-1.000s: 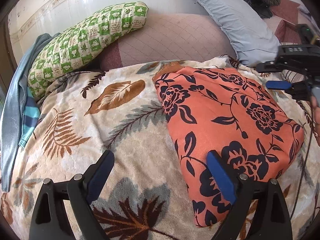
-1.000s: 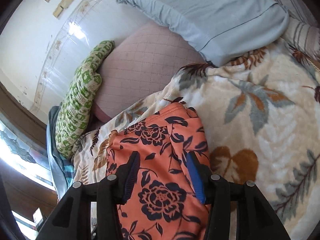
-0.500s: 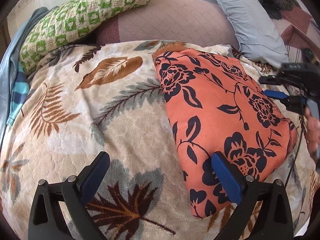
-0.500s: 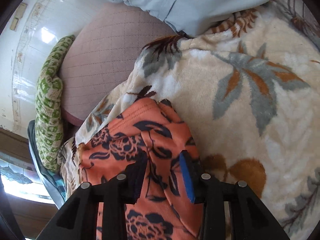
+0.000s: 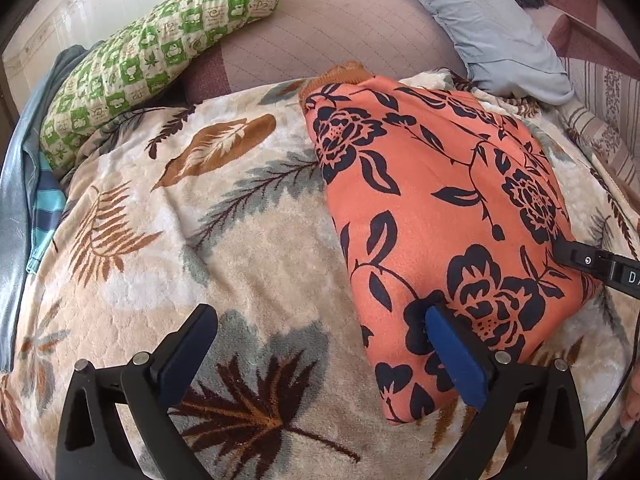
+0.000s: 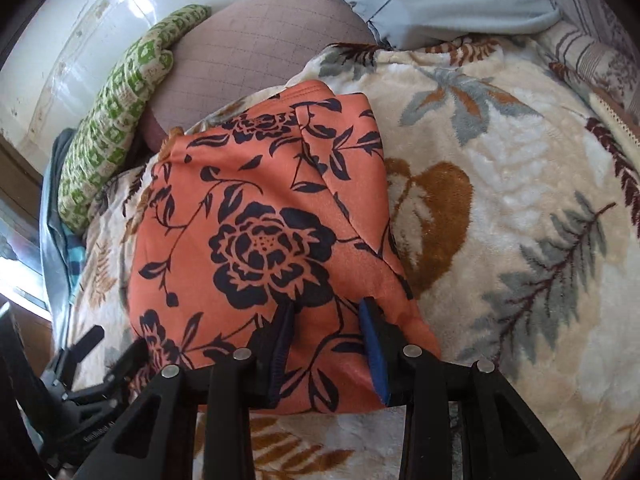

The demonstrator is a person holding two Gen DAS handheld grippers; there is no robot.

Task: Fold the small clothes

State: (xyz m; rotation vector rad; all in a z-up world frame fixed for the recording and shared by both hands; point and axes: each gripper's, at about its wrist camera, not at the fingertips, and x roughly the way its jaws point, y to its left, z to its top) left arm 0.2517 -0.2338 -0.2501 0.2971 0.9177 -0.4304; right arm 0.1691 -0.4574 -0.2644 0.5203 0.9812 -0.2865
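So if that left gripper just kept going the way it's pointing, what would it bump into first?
Most likely the leaf-patterned blanket: the left gripper points down at it with jaws wide open. Its right finger sits over the edge of the orange floral garment, so that finger may touch the cloth first; depth is hard to judge.

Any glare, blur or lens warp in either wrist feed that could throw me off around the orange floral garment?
Left wrist view: sharp, bed bulges with fisheye warp, sheen on the wall; orange garment evenly lit. Right wrist view: bright glare on the wall, blown-out window at the left edge, garment crisp.
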